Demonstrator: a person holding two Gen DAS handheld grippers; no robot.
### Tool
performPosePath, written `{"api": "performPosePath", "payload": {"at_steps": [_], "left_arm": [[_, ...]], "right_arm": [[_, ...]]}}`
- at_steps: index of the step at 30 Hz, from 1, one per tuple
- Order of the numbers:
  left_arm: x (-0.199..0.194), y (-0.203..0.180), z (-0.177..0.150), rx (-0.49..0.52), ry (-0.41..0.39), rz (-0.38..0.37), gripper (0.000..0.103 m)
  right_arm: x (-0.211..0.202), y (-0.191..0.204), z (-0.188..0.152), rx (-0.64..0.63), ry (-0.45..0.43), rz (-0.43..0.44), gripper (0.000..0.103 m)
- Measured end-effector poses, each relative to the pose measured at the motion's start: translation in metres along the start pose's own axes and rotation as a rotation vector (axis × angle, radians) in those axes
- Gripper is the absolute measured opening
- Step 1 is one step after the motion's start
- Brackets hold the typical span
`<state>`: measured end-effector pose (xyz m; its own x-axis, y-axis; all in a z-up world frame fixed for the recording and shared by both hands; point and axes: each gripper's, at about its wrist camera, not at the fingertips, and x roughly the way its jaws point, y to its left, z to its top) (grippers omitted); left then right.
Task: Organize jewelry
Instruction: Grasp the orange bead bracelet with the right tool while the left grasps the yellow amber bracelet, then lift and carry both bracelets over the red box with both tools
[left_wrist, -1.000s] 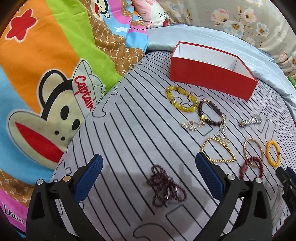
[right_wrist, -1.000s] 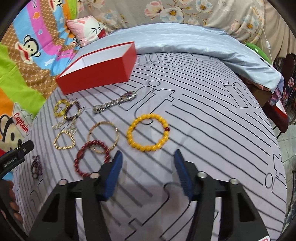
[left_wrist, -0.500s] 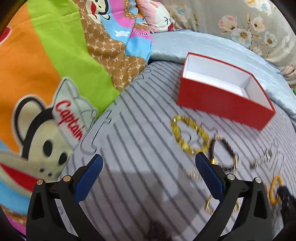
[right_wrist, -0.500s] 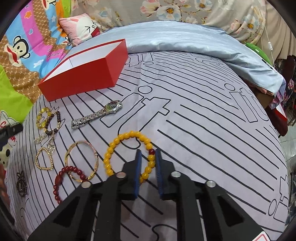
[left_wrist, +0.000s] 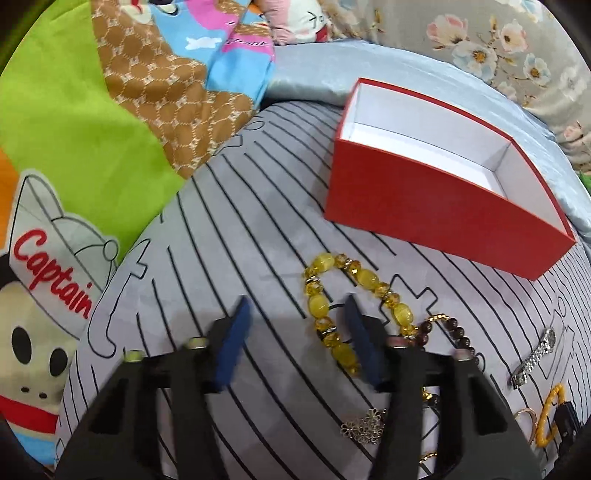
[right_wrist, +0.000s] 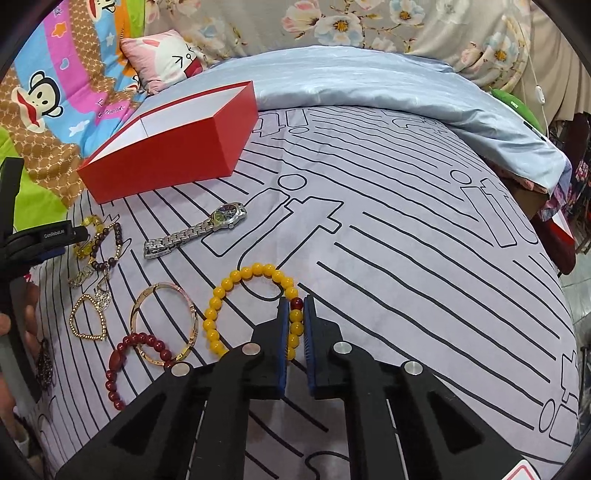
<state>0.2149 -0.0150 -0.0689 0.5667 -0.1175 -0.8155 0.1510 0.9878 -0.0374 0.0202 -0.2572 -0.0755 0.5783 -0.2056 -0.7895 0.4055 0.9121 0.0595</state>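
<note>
**Box empty, first 2 pieces being taken**

Right gripper (right_wrist: 295, 325): pads are pinching the near side of the yellow bead bracelet (right_wrist: 236, 280), which is lying flat on the striped bedspread (right_wrist: 406, 258), not lifted yet. Left gripper (left_wrist: 295, 332): jaws are standing apart, straddling one side of the amber bracelet (left_wrist: 321, 306); nothing clamped so far.

Progress, as I judge it: barely begun. The red box (left_wrist: 424, 199) is showing only a bare white interior, and every piece in sight is lying outside it.

Right wrist view is giving the wider inventory: wristwatch (right_wrist: 199, 229), gold bangle (right_wrist: 162, 321) overlapping the dark red bracelet (right_wrist: 125, 354), heart-shaped chain (right_wrist: 88, 317), brown bead bracelet (right_wrist: 109, 245), a dark beaded bundle (right_wrist: 44, 363) near the left edge. Box interior is hardly readable there.

Left wrist view is looking straight into the box and is showing the amber beads close up, but most of the remaining pieces are sitting hidden behind the gripper body.
</note>
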Motion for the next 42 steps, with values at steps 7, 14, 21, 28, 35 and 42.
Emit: {"api": "performPosePath", "payload": {"at_steps": [7, 14, 21, 28, 35, 42], "left_arm": [[-0.005, 0.000, 0.002, 0.006, 0.008, -0.093, 0.009], [-0.051, 0.007, 0.001, 0.015, -0.064, -0.130, 0.009], [-0.114, 0.010, -0.007, 0.077, -0.146, -0.154, 0.009], [-0.156, 0.012, -0.011, 0.103, -0.197, -0.210, 0.009], [-0.168, -0.004, 0.013, 0.132, -0.232, -0.260, 0.009], [-0.148, -0.030, 0.072, 0.144, -0.254, -0.307, 0.009]], "right_arm": [[-0.001, -0.001, 0.001, 0.005, 0.001, 0.006, 0.007], [-0.022, -0.001, 0.008, 0.000, -0.042, 0.011, 0.007], [-0.047, 0.005, 0.013, 0.001, -0.081, 0.060, 0.007], [-0.078, 0.014, 0.026, -0.024, -0.138, 0.111, 0.007], [-0.092, 0.027, 0.066, -0.054, -0.183, 0.203, 0.007], [-0.080, 0.050, 0.131, -0.108, -0.225, 0.256, 0.007]]}}
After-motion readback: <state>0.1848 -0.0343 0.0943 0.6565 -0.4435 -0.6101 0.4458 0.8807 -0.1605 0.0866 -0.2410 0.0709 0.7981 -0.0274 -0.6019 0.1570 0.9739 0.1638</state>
